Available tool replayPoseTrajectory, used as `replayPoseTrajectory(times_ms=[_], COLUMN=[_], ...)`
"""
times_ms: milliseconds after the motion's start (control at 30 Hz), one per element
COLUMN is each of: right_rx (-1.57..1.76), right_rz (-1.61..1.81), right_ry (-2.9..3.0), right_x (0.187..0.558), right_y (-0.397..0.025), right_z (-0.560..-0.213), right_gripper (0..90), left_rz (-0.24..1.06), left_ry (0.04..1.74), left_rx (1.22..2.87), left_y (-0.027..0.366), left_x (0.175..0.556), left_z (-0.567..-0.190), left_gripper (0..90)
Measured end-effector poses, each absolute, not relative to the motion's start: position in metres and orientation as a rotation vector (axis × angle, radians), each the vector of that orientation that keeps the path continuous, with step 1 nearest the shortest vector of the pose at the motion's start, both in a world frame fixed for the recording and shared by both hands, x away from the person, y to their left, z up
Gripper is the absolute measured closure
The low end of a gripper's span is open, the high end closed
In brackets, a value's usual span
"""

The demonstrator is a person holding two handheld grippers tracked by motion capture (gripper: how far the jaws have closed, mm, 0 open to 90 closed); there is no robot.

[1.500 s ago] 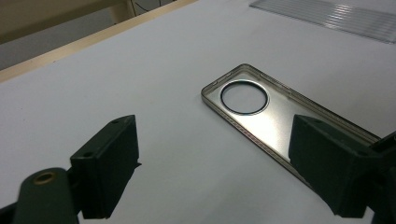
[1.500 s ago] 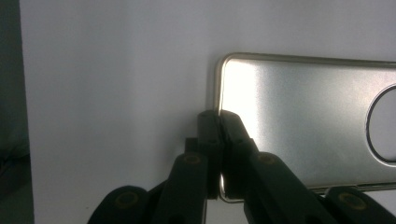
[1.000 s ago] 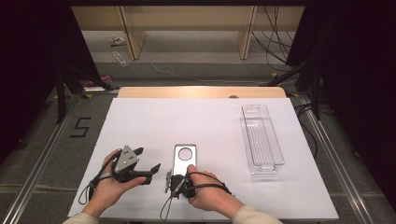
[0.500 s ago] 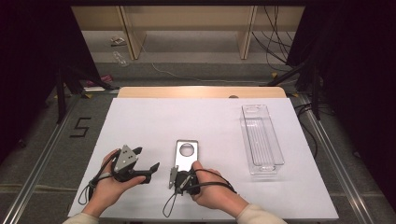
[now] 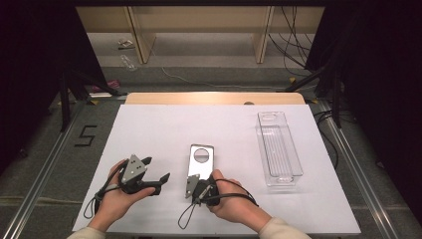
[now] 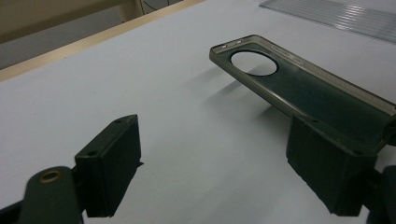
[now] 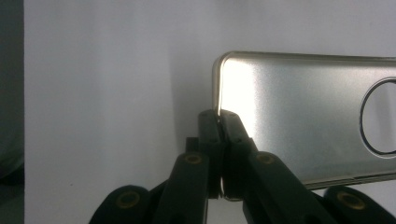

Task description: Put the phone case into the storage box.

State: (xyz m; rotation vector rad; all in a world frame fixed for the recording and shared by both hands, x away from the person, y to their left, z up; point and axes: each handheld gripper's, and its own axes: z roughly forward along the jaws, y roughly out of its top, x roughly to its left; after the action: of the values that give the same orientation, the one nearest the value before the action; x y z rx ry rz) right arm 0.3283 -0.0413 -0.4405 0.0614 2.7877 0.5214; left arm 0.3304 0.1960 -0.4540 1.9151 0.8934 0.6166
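A translucent grey phone case point(image 5: 200, 162) with a round camera hole is at the near middle of the white table. My right gripper point(image 5: 198, 186) is shut on its near edge. In the right gripper view the jaws point(image 7: 219, 126) pinch the rim of the case point(image 7: 303, 116). The case point(image 6: 303, 88) is held slightly off the table and casts a shadow beneath. My left gripper point(image 5: 157, 168) stands open just left of the case, with nothing between its fingers. In its own view the left gripper point(image 6: 219, 163) has the case close to its right jaw.
A clear plastic tray point(image 5: 278, 149) lies lengthwise at the right of the white table top point(image 5: 164, 129); its ribbed floor point(image 6: 336, 16) shows far off. A wooden strip point(image 5: 214, 98) runs along the table's far edge.
The right gripper has shifted slightly up and away with the phone case in it. The left gripper has stayed open in nearly the same place.
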Motion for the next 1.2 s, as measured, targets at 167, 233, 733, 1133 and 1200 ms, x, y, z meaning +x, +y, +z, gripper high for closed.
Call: replayPoseTrajectory(times_ms=[167, 233, 733, 1133, 1200], right_rx=[0.094, 0.095, 0.143, 0.114, 0.112], right_rz=[0.583, 0.604, 0.735, 0.815, 0.81], right_ry=[2.769, 2.763, 2.727, 2.693, 2.692], right_x=[0.329, 0.33, 0.332, 0.332, 0.331], right_y=[-0.05, -0.052, -0.072, -0.086, -0.088], right_z=[-0.436, -0.436, -0.431, -0.432, -0.433], right_gripper=[89.4, 89.4, 89.5, 89.5, 89.5], left_rz=[0.618, 0.614, 0.612, 0.593, 0.596], left_ry=[0.9, 0.9, 0.902, 0.91, 0.903], left_rx=[1.91, 1.907, 1.903, 1.896, 1.905], left_y=[0.197, 0.197, 0.197, 0.196, 0.196], left_x=[0.33, 0.33, 0.331, 0.331, 0.331], left_z=[-0.454, -0.454, -0.454, -0.454, -0.454], left_gripper=[17.6, 17.6, 17.8, 17.8, 17.8])
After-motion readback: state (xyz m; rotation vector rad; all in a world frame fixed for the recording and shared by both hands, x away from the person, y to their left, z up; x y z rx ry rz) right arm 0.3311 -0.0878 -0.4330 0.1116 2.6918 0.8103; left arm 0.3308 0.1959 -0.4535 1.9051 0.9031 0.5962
